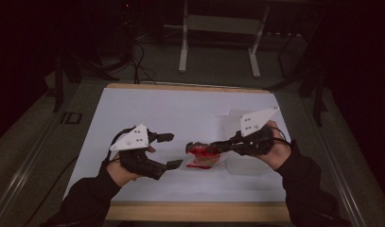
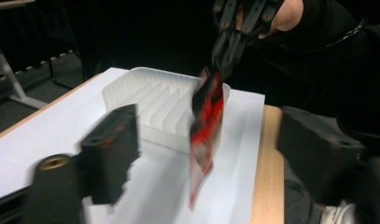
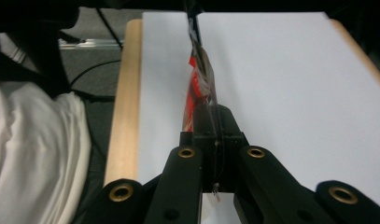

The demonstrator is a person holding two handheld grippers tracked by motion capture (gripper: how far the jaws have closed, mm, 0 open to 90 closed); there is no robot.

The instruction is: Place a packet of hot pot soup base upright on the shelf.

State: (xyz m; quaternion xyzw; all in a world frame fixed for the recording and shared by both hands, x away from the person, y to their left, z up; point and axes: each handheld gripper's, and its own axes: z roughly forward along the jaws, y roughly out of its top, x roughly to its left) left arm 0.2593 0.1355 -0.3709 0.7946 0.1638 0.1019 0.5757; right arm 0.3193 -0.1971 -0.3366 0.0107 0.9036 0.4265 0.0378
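Red-and-black packet (image 2: 206, 116), white ribbed tray (image 2: 155, 105), white sheet (image 1: 180, 113) on a tan-edged table (image 1: 190, 211), black grippers.

A wood-edged worktop (image 1: 195, 211) carries a white sheet (image 1: 180, 111) over most of its surface, with a clear ridged plastic tray (image 2: 152, 105) resting on it.

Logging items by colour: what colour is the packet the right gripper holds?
Red and black with clear film, the packet shows best in the left gripper view.
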